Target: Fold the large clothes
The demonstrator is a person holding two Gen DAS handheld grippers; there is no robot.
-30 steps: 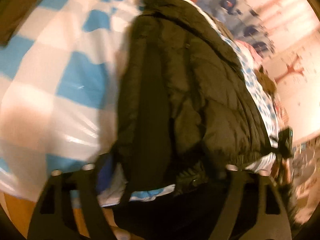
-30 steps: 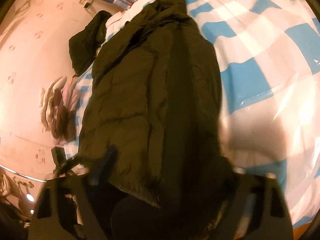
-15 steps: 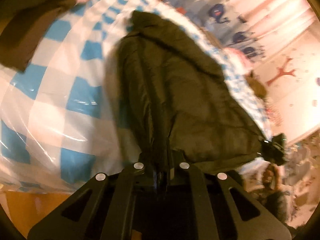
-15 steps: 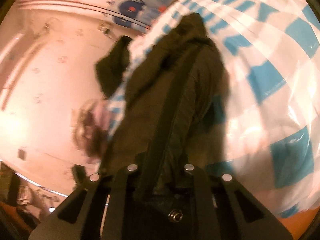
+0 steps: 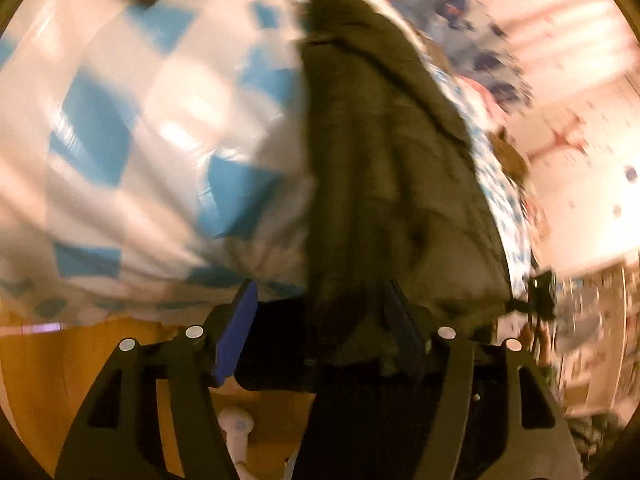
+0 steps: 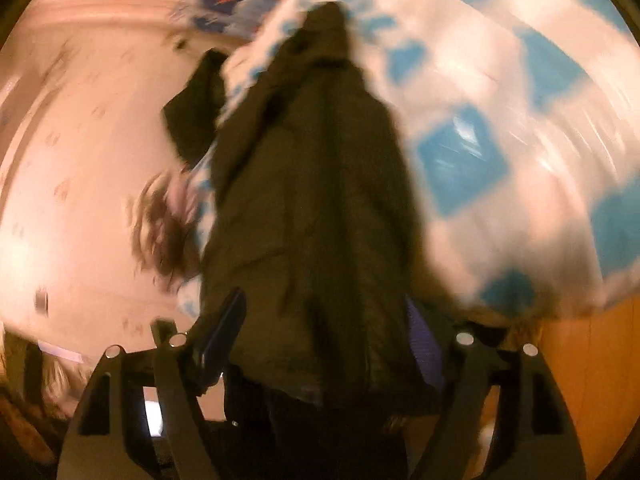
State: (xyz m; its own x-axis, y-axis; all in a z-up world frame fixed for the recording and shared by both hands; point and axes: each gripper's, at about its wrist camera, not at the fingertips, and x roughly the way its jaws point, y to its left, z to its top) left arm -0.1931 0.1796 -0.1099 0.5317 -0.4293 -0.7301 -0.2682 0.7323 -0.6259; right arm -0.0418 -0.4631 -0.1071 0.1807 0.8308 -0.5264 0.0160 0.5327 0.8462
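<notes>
Where the bed (image 5: 132, 168) fills both views, its blue-and-white checked cover lies under a glossy clear sheet, and a dark olive padded jacket (image 5: 384, 168) stretches lengthwise along the side of the bed that borders a pale pink wall (image 6: 72, 152). Beyond the jacket's far end hangs a fabric printed with dark blue shapes (image 6: 224, 0). A darker garment (image 6: 196, 112) droops over the bed's edge toward that wall, with a brownish furry bundle (image 6: 160, 232) below it. Much of the checked cover beside the jacket is bare. Orange-brown wooden flooring (image 5: 52, 368) shows at the bed's near edge.

Both views are motion-blurred. The left gripper (image 5: 320, 332) points down at the jacket's near hem; its jaws have just been opening and stand spread, the hem lying between them. The right gripper (image 6: 324, 336) is likewise angled down, jaws just opened wide astride the hem, and whether either blue pad still touches the cloth cannot be told.
</notes>
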